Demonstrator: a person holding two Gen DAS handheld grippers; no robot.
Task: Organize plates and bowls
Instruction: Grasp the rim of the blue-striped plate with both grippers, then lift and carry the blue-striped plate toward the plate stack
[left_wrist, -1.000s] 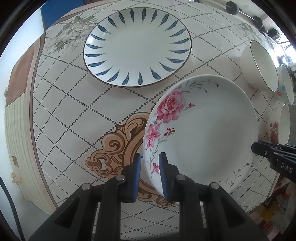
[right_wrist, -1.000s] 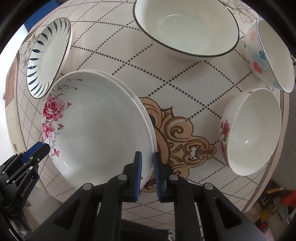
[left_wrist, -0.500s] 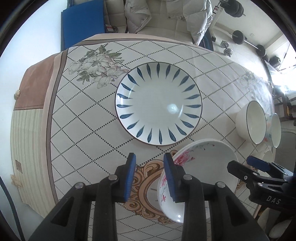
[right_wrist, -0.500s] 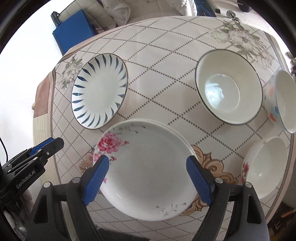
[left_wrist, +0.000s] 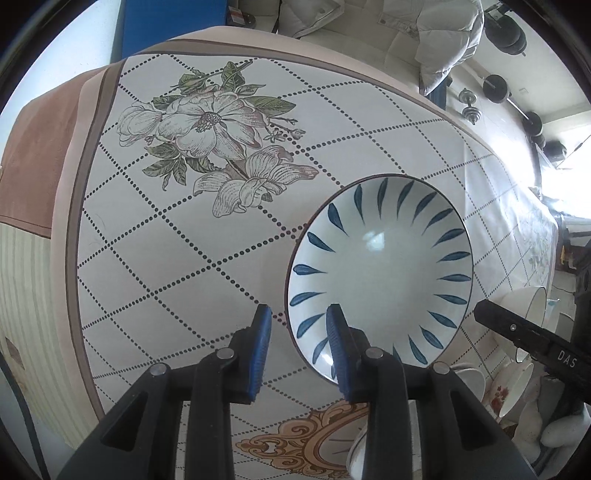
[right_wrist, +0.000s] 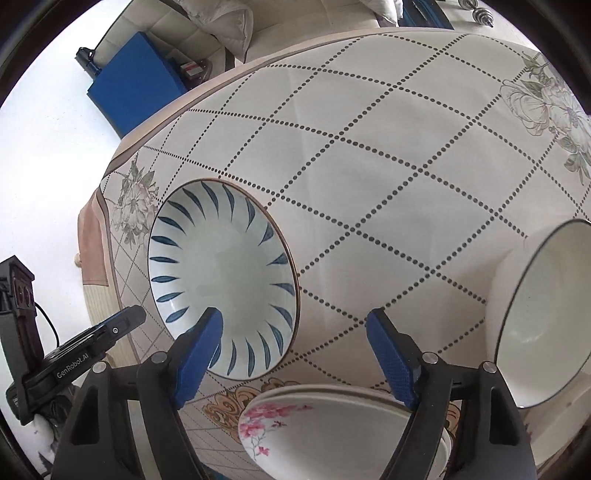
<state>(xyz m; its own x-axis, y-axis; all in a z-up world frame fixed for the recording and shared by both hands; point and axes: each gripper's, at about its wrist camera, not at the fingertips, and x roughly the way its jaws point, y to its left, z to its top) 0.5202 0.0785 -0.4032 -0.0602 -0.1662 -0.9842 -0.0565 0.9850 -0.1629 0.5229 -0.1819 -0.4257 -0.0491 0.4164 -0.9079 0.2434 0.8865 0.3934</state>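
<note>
hovering over the blue-leaf plate (left_wrist: 380, 280), the left gripper (left_wrist: 297, 347) stands part open, one pad outside the near rim, one over the plate's inside, pressing nothing. a second ago both grippers pinched the rose plate (right_wrist: 332, 424); it now lies let go on the stack near the table's (right_wrist: 369, 147) front edge. the right gripper (right_wrist: 299, 354) has opened wide, narrowed slightly, and is empty above the cloth. the blue-leaf plate looks next, then the black-rimmed bowl (right_wrist: 546, 314).
</note>
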